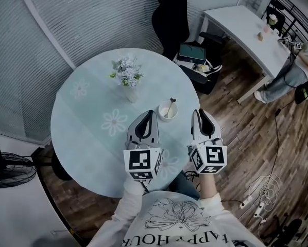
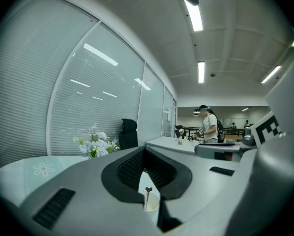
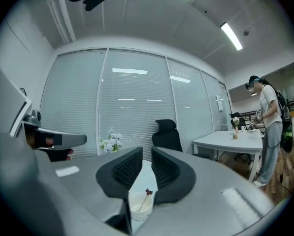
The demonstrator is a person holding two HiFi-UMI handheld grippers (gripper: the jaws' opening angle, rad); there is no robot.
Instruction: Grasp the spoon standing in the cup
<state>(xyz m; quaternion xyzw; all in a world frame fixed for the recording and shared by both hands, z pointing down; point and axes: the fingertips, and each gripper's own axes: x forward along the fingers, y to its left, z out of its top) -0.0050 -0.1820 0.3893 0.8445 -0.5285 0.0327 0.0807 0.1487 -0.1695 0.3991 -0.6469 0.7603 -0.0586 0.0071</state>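
2 claws hold nothing (left claw (image 2: 144, 149) closed, right claw (image 3: 147, 150) ajar).

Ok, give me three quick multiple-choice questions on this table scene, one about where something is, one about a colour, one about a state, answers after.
1. Where does the cup stand?
A. on the long white desk
B. on the floor
C. on the round table, near the vase of flowers

2. What colour is the cup?
A. white
B. red
C. black

3. How is the right hand-held gripper?
A. shut on the spoon
B. jaws apart, nothing between them
C. lifting the cup

Answers:
1. C: the head view shows it on the round table, a little to the right of the vase.
2. A: it is white in every view.
3. B: its own view shows a gap between the pads, with the spoon standing in the cup beyond them.
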